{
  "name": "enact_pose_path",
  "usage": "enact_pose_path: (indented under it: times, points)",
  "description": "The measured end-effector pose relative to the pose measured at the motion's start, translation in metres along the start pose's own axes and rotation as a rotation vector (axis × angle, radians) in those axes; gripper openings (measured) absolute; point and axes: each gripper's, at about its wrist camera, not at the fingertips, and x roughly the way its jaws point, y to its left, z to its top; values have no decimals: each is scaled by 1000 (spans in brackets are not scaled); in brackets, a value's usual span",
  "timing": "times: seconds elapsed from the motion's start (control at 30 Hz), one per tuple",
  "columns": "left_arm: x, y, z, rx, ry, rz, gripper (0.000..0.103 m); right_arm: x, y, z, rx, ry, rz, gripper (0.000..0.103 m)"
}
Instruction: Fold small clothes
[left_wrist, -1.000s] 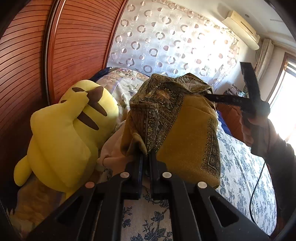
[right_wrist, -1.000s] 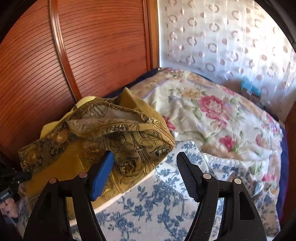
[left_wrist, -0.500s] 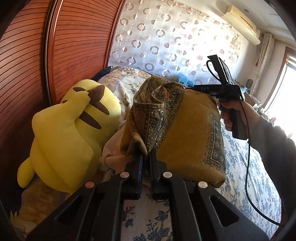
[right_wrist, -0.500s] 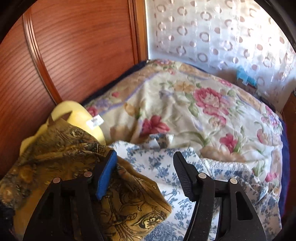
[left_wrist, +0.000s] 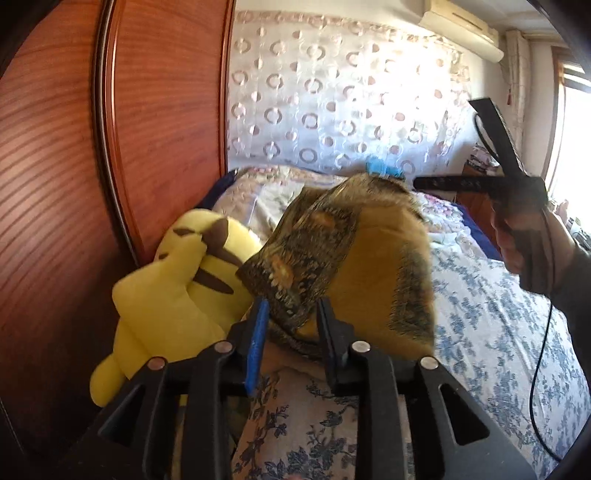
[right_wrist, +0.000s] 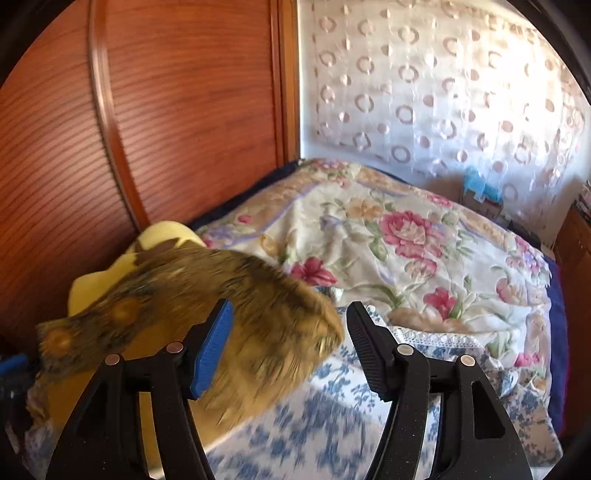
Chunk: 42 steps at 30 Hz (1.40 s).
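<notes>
A mustard-yellow cloth with a dark patterned border (left_wrist: 373, 266) hangs blurred above the bed, its lower edge between the parted fingers of my left gripper (left_wrist: 291, 314). The left jaws stand open around the fabric. The cloth also shows blurred in the right wrist view (right_wrist: 236, 306), in front of my right gripper (right_wrist: 288, 332), which is open and empty. The right gripper also shows in the left wrist view (left_wrist: 487, 181), held in a hand at the right, above the bed.
A yellow plush toy (left_wrist: 173, 291) lies at the left against the wooden wardrobe door (left_wrist: 55, 184). A blue-flowered sheet (left_wrist: 498, 325) covers the bed. A floral quilt (right_wrist: 406, 251) lies at the back under a white curtain (right_wrist: 443, 92).
My left gripper was shut on the cloth's edge; its jaws have now opened. The cloth is moving and blurred. The right gripper stayed open and shifted slightly.
</notes>
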Motion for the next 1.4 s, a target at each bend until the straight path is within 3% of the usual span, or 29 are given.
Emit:
enact_pose_path:
  times: [0.1,0.53,1.03,1.4]
  points:
    - [-15,-9,3,19,-24,-3,38,-29,5,-12,-4,-19,8,67]
    - [-63,-73,-6,138,-71,-47,42,-157,15,-98,47,-111,-50,74]
    - [-86,-145,-20,188,-57,-153,42,-272,14,-183,138,-185,-196,89]
    - [-119,-178,-6,199,-95,-210,42,-345,13,-212,209,-274,-351,91]
